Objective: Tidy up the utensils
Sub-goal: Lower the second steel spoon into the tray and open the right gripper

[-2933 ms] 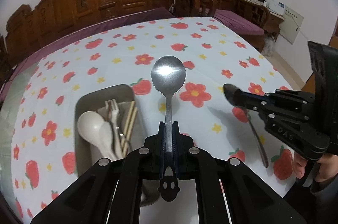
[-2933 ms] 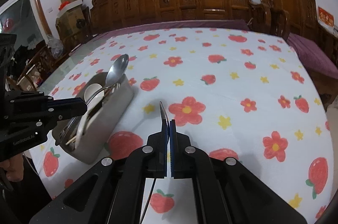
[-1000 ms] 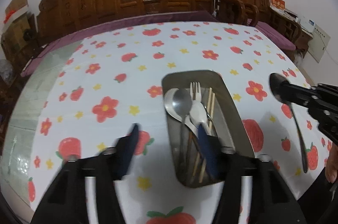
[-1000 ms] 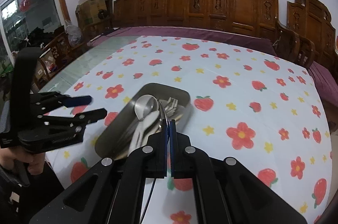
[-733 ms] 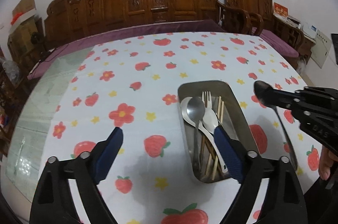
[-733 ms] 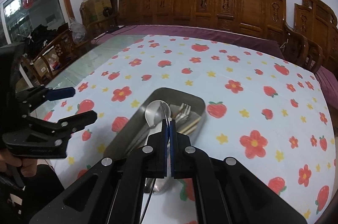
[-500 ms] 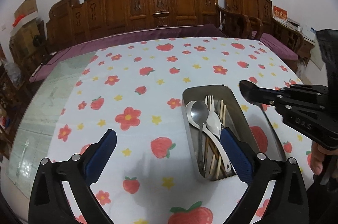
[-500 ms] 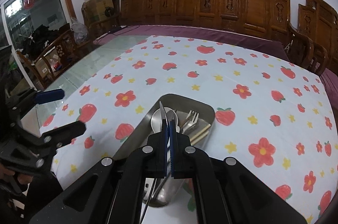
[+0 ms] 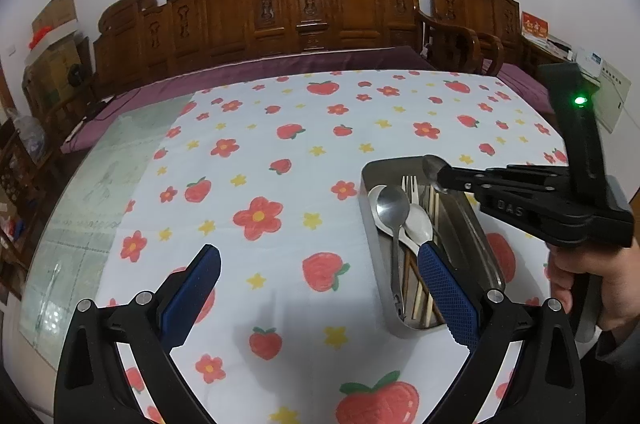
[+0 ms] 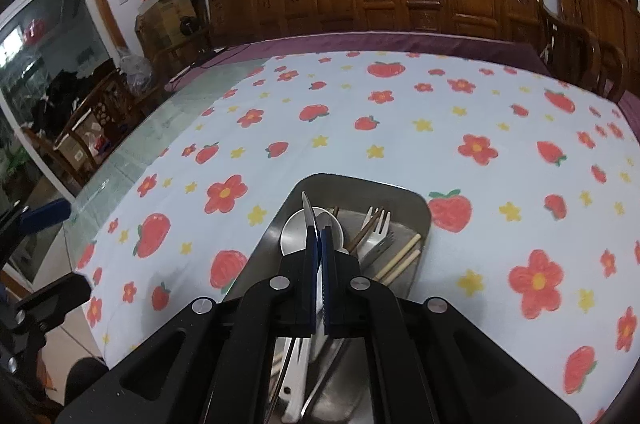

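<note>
Right gripper (image 10: pixel 318 244), jaws clamped on a spoon (image 9: pixel 434 166), now angles down over the tray (image 9: pixel 366 184); left gripper (image 9: pixel 320 288) has released, jaws apart.

My left fingers (image 9: pixel 206 276) have let go — the spoon (image 9: pixel 394 210) I carried now lies in the tray (image 9: pixel 486 244), and they stand wide apart. My right gripper (image 10: pixel 316 240) has swung over the tray, its spoon (image 10: pixel 307 214) edge-on above it.

Black two-finger grippers (image 9: pixel 320 288); blue textured pads (image 9: pixel 448 292); silver screws; green light; dark sleeve (image 9: pixel 618 348)
</note>
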Demonstrator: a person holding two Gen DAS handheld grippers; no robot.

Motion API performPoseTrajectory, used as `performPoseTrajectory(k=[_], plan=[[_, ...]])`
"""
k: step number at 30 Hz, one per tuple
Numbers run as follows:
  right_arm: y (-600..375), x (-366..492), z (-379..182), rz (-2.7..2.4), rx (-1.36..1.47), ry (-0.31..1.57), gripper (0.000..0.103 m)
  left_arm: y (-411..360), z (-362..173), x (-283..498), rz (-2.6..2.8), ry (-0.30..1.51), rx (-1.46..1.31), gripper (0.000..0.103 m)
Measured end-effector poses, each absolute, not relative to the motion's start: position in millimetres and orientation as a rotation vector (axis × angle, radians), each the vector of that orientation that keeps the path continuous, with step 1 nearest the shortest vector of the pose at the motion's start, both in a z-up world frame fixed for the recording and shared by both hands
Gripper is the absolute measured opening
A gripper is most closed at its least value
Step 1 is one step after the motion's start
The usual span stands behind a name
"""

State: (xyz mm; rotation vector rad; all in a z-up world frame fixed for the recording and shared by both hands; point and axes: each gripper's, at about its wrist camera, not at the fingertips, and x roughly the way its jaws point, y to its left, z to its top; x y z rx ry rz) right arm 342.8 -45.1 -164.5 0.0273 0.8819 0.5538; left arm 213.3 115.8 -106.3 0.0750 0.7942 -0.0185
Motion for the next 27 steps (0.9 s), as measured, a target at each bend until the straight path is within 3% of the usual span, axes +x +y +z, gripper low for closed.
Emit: performPoseTrajectory(k=[12,27], plan=[[-20.5,349.5,-188.3,0.561,0.105,0.939,0.003,125.0,-116.0,213.1,-0.005,0.807,0.06,0.095],[-23.4,331.2,-184.7,0.545,-0.007,0.91,0.006,118.8,-115.3,207.9,-0.013,0.797,0.047,0.095]])
